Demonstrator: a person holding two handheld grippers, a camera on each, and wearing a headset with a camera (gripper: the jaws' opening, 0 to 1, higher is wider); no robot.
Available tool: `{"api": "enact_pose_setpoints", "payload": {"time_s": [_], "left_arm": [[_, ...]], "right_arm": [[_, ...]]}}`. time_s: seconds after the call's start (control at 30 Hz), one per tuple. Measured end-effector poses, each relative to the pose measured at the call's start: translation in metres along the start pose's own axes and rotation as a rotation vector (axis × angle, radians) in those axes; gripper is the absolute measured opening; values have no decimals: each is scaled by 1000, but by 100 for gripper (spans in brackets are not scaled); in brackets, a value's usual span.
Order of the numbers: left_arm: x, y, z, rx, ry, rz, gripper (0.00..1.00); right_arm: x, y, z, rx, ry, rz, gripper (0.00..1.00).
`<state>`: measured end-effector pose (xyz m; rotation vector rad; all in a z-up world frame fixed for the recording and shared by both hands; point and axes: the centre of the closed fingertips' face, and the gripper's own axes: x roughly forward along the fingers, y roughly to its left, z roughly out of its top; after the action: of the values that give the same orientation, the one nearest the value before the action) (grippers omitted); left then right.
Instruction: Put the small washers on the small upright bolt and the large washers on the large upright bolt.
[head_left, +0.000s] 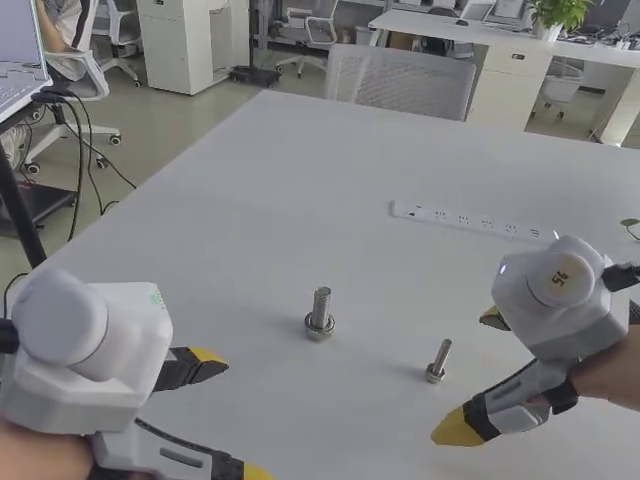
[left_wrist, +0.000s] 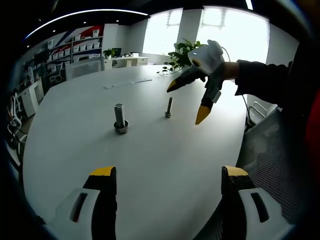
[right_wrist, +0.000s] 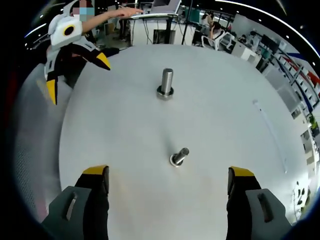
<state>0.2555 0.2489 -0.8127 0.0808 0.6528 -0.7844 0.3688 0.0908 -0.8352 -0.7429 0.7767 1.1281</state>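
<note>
The large upright bolt stands mid-table with a wider metal ring around its foot; I also see it in the left gripper view and the right gripper view. The small upright bolt stands to its right, with a ring at its base too. My left gripper is open at the near left, with nothing between its fingers. Just right of the small bolt, my right gripper is open and holds nothing. No loose washers are in sight.
A white power strip lies on the white table behind the bolts. A mesh office chair stands at the far edge. Cables trail on the floor to the left. The table's edge curves close to both grippers.
</note>
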Motion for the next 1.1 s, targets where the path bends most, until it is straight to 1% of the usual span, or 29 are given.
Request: {"api": "enact_pose_setpoints", "payload": {"time_s": [0.07, 0.17, 0.3, 0.47, 0.57, 0.7, 0.77, 0.87, 0.93, 1.0, 1.1], "left_arm": [[0, 0, 0, 2, 0, 0, 87], [0, 0, 0, 1, -4, 1, 87], [0, -1, 1, 1, -5, -1, 87], [1, -2, 2, 0, -8, -5, 87], [0, -2, 2, -1, -13, -6, 87], [0, -3, 3, -7, -22, -8, 88], [-1, -3, 4, -9, -25, -8, 88], [-1, -3, 4, -7, -28, -12, 88], [-1, -4, 4, -10, -30, -16, 88], [-1, -4, 4, -10, -34, -17, 88], [-2, -4, 4, -15, -40, -20, 89]], "right_arm": [[-3, 3, 1, 3, -11, -7, 100], [-9, 11, 3, 27, -50, -13, 100], [-16, 19, -1, 42, -67, -29, 100], [-26, 29, -2, 78, -109, -47, 100], [-31, 39, -3, 84, -125, -58, 100], [-38, 50, 1, 105, -169, -73, 100], [-42, 55, 0, 115, -180, -81, 100], [-45, 61, -2, 131, -192, -99, 100], [-48, 62, -2, 144, -210, -121, 100], [-51, 64, -1, 173, -241, -145, 100], [-52, 69, -4, 199, -255, -156, 100]]}}
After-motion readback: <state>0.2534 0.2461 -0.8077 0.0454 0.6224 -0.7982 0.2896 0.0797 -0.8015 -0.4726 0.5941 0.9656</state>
